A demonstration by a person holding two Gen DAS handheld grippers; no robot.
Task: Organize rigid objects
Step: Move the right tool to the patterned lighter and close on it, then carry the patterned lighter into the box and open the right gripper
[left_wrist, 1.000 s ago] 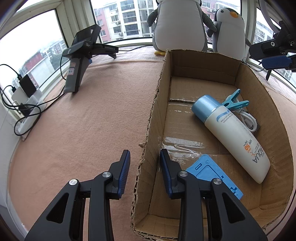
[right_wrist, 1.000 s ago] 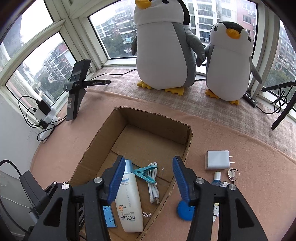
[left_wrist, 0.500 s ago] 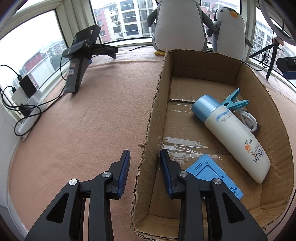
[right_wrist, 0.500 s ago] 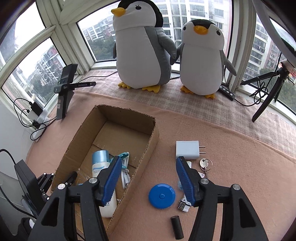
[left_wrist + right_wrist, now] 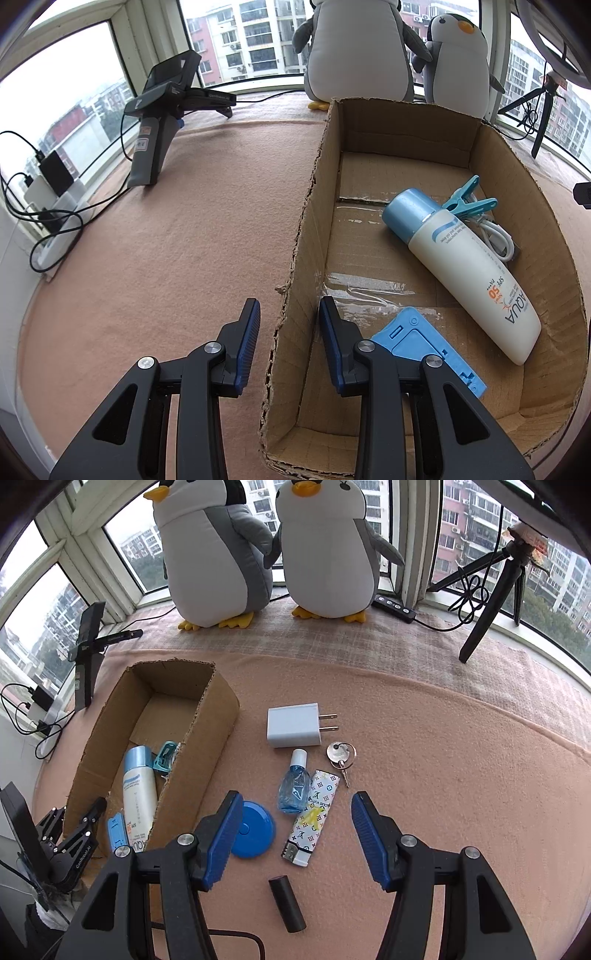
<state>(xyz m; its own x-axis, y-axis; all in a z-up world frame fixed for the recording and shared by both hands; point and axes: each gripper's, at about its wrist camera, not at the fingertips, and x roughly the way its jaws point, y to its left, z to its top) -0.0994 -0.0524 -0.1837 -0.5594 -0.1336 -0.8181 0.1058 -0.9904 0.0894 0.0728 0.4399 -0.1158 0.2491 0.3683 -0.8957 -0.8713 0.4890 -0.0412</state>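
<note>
Your box [image 5: 517, 192] sits on the pink cloth [image 5: 166, 258], holding a bottle [image 5: 469, 269], a teal clip [image 5: 467, 201], a white cable [image 5: 495, 240] and a blue card [image 5: 424, 347]. Right of the box lie a charger [image 5: 293, 726], key [image 5: 340, 756], dropper [image 5: 294, 786], lighter [image 5: 314, 821], blue disc [image 5: 255, 829] and black cylinder [image 5: 287, 902]. Your left gripper [image 5: 288, 343] straddles the box's near-left wall, fingers apart (not pinching it). Your right gripper [image 5: 295, 834] hangs wide open over the lighter, empty. Two penguins [image 5: 214, 554] stand behind.
</note>
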